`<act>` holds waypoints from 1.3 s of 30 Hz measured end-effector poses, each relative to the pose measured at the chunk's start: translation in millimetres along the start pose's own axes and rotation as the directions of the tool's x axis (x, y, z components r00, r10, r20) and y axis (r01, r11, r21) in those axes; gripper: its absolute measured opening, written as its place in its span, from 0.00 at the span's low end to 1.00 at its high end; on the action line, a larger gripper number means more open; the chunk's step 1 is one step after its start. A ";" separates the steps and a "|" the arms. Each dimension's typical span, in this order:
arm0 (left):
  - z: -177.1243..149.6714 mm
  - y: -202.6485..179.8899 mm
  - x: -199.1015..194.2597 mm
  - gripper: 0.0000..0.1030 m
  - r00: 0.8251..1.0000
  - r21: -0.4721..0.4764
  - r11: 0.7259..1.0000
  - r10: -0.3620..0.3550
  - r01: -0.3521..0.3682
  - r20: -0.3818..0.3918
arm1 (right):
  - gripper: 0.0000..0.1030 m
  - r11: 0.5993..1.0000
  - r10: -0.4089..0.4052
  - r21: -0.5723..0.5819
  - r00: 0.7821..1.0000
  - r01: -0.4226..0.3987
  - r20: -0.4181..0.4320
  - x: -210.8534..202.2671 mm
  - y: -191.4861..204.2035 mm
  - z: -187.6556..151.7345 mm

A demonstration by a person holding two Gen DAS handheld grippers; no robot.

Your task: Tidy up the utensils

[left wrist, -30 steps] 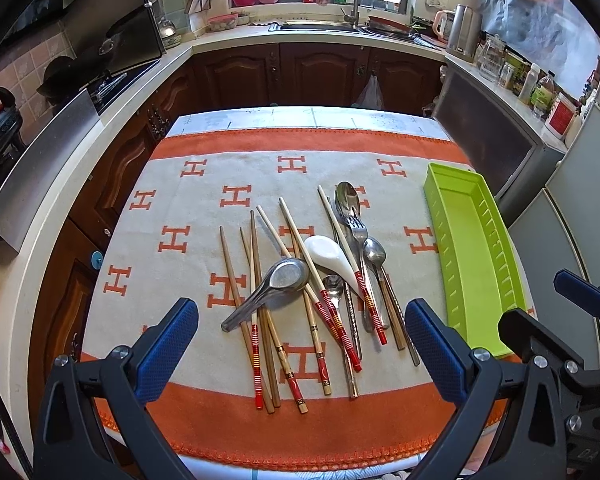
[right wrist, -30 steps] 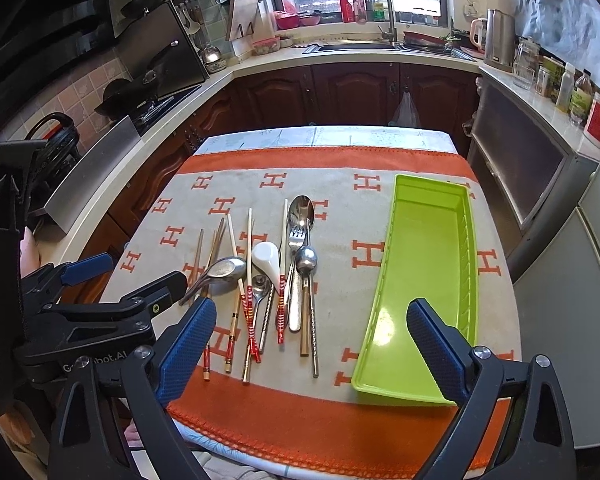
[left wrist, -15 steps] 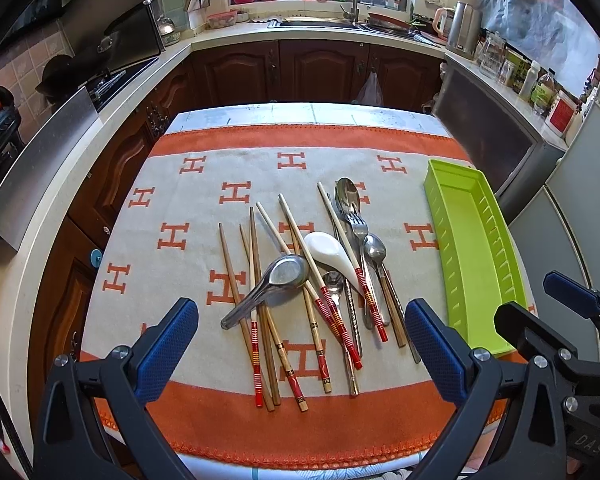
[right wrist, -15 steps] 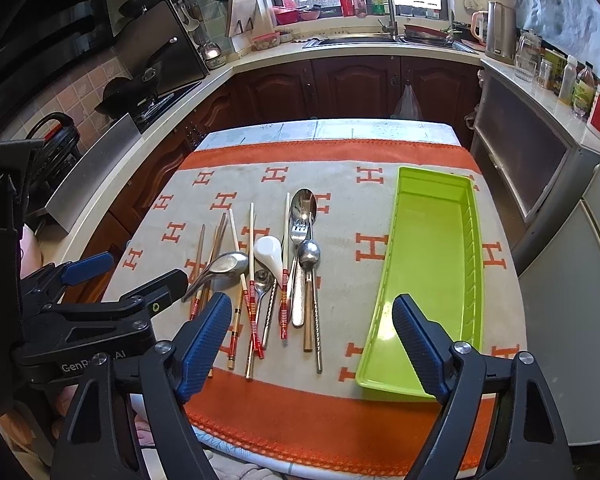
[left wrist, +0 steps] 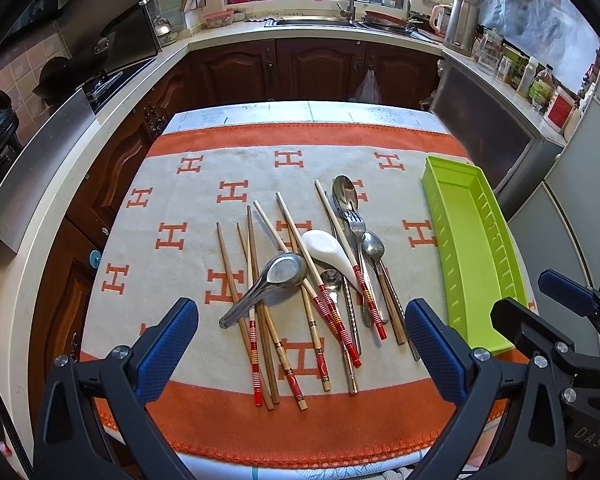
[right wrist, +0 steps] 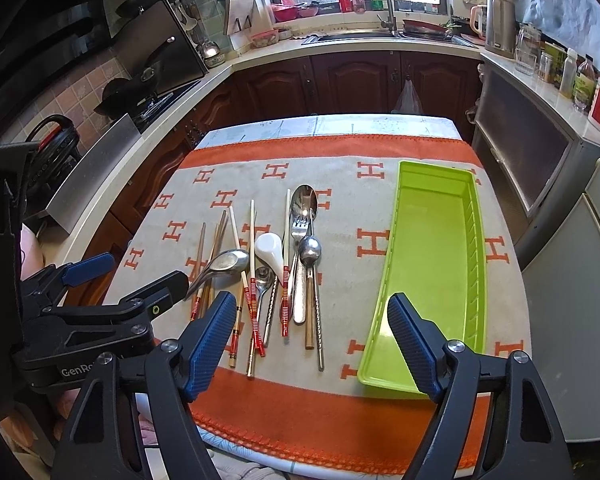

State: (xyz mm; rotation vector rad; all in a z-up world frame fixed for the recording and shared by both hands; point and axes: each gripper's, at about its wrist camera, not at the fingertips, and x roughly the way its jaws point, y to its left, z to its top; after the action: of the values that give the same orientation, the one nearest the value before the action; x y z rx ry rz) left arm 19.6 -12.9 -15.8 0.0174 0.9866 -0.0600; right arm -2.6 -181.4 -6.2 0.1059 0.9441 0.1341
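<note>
Landmark: green tray point(right wrist: 436, 264), lying empty on the orange-and-cream cloth point(left wrist: 172, 200), long axis running away from the person.

Utensil pile point(right wrist: 268, 264) lies on the cloth to the left of the tray, apart from it, with a strip of bare cloth between. It holds chopsticks, metal spoons, a fork point(right wrist: 300, 228) and a white ceramic spoon point(right wrist: 270, 250). Most pieces lie roughly parallel to the tray's long axis, decorated chopstick ends and handles toward the person, bowls and tines pointing away. One metal spoon point(left wrist: 278, 280) lies slantwise across the chopsticks on the side of the pile farthest from the tray.

Right gripper point(right wrist: 312, 340): hovers above the near edge of the cloth, between pile and tray; jaws closing, nothing between them, no contact with anything.

Left gripper point(left wrist: 300, 344): jaws wide apart, empty, hanging over the near ends of the chopsticks, on the pile's far side from the tray.

Judgement: no utensil is in the tray yet. The right gripper is nearer the tray, the left squarer to the pile.
</note>
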 end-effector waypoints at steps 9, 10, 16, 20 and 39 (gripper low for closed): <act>0.3 -0.4 -0.1 0.99 1.000 -0.001 1.000 0.001 -0.001 -0.001 | 0.78 1.000 0.000 0.006 1.000 0.000 -0.008 0.5 -1.1 -0.8; 0.1 -0.5 -0.2 0.99 1.000 -0.001 1.000 0.001 -0.001 0.000 | 0.78 1.000 0.001 0.006 1.000 -0.001 -0.010 0.9 -0.7 -1.1; -1.3 -2.6 -0.1 0.99 1.000 0.008 1.000 -0.001 0.001 -0.003 | 0.77 1.000 -0.001 0.006 1.000 0.001 -0.009 0.6 0.1 -0.5; -0.4 -2.8 -1.1 0.99 1.000 0.004 1.000 -0.003 0.003 0.001 | 0.78 1.000 0.000 0.007 1.000 0.000 -0.011 -0.3 0.9 -0.5; 2.0 10.2 -19.9 0.99 1.000 -0.009 1.000 -0.025 0.025 0.008 | 0.77 1.000 -0.010 0.007 1.000 0.010 0.022 -20.4 3.1 -2.3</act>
State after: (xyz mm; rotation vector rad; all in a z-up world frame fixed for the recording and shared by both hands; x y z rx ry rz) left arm 11.0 -2.0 1.8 -0.0036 0.9790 -0.0781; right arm -16.5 -181.6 9.3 0.1084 0.9229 0.1204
